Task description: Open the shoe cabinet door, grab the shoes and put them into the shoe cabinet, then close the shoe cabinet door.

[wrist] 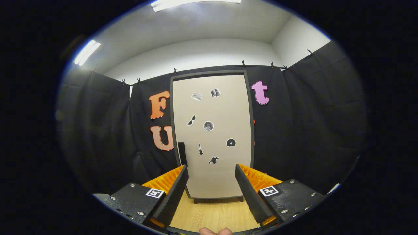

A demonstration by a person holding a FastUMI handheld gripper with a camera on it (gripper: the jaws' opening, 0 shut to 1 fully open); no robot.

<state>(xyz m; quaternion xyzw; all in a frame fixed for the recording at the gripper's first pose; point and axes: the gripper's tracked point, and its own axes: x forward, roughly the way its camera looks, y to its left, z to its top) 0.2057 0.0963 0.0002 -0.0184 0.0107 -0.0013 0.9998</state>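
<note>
The shoe cabinet (213,111) stands upright beyond my fingers, against the black cloth wall. Its beige door, framed in dark grey, is shut and carries several small stickers. A dark vertical handle (182,153) sits on the door's lower left edge, just above my left fingertip. My gripper (211,168) is open, with nothing between its fingers, and is aimed at the lower part of the door from some distance. The door fills the gap between the fingers.
A light wooden floor (212,213) runs from the fingers to the cabinet's base. Black cloth walls close the booth on the left, right and behind the cabinet. A person's fingertips (215,231) peek in under the gripper.
</note>
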